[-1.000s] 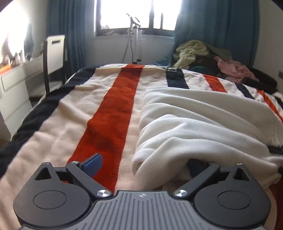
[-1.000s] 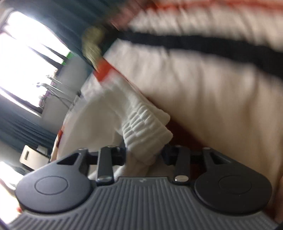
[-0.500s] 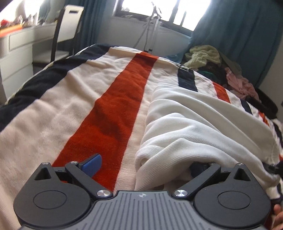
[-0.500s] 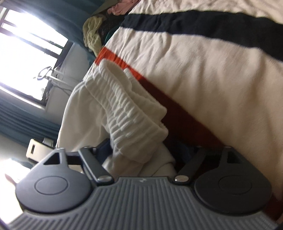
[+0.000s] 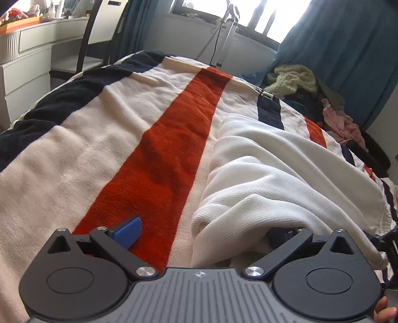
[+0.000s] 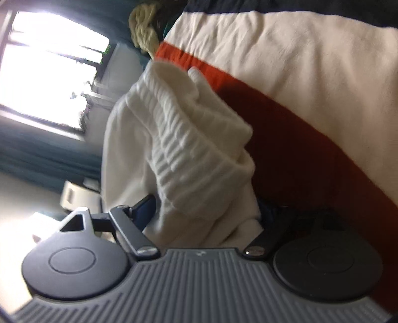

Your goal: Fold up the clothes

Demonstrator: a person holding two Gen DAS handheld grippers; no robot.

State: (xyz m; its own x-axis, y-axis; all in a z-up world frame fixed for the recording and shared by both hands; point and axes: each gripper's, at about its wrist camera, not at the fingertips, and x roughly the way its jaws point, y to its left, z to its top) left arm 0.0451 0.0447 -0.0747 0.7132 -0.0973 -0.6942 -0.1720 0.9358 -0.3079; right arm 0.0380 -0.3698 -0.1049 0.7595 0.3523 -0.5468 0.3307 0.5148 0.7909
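Left tongs [image 5: 201, 229] low over the bed, spread wide; blue left pad [image 5: 128, 231] bare above the red stripe, right finger buried under a fold of the white sweater [image 5: 268, 179]. Nothing pinched between them

Sweater lies on the striped blanket [image 5: 82, 154], right of the red stripe, rumpled, running away from the camera toward the clothes pile [image 5: 306, 94] at the far end of the bed. Ribbed hem bunched right in front of the left tongs

Right tongs [image 6: 206, 213] rolled sideways, view tilted and a bit blurred. Ribbed sweater edge [image 6: 189, 154] fills the gap between the fingers; blue left pad [image 6: 145, 211] stands off the cloth, so the jaws look parted, cloth lying between rather than clamped. Right finger mostly hidden in shadow under the knit

Blanket's red stripe passes beside the sweater in the right view too

Window [image 5: 278, 17] bright behind teal curtains [image 5: 348, 49]; chair [image 5: 97, 32] and white drawers [image 5: 24, 62] left of the bed. Fingertip [image 5: 384, 310] of a hand at the lower right corner of the left view
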